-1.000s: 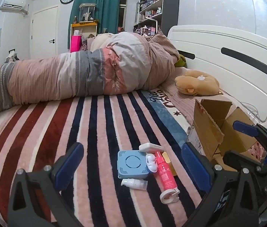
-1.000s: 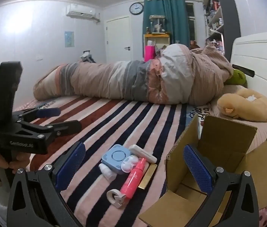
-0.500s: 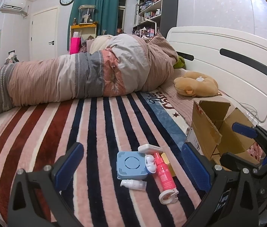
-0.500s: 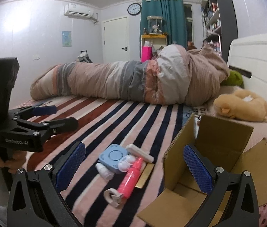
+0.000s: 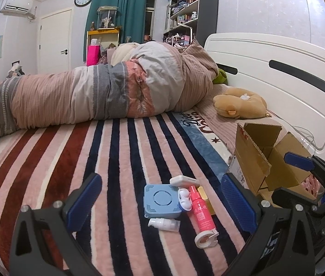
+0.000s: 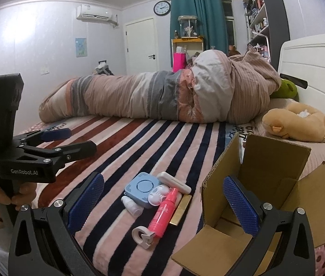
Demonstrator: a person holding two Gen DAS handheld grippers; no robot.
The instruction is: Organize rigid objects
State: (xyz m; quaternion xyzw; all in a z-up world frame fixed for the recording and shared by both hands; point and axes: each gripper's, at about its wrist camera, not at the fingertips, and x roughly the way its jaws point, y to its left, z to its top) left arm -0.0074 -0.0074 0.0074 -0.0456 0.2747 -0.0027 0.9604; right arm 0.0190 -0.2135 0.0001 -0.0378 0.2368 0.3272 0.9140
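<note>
Both grippers are hovering over the striped blanket (image 5: 121, 161) with nothing in them. The left gripper (image 5: 160, 200) has its jaws wide apart, and the little pile of stuff sits right in the gap between its blue pads, closer to the right one. The right gripper (image 6: 163, 197) is spread just as wide, with the same pile between its jaws.

The pile itself: a light blue square case (image 5: 162, 201) with a white and pink mushroom-shaped thing (image 6: 157, 195) resting against its edge, and a white flat case (image 5: 184, 180) at the far side of it (looks like a slim box, can't read anything on it). A small white pump bottle (image 5: 164, 224) lies on its side on the near side of the blue case, touching it or nearly. The pink tube (image 6: 163, 212) lies lengthwise beside the blue case, with a gold bar (image 6: 181, 209) tucked along its other side. A white tape dispenser (image 6: 144, 235) sits at the near end of the tube, closest to the jaws.

The open cardboard box (image 6: 275, 174) stands just past the right pad of each gripper, flaps up. Beyond it a tan plush toy (image 6: 298, 124) lies by the white headboard (image 5: 277, 69), and a rolled duvet (image 5: 93, 96) runs across the far side of the bed.
</note>
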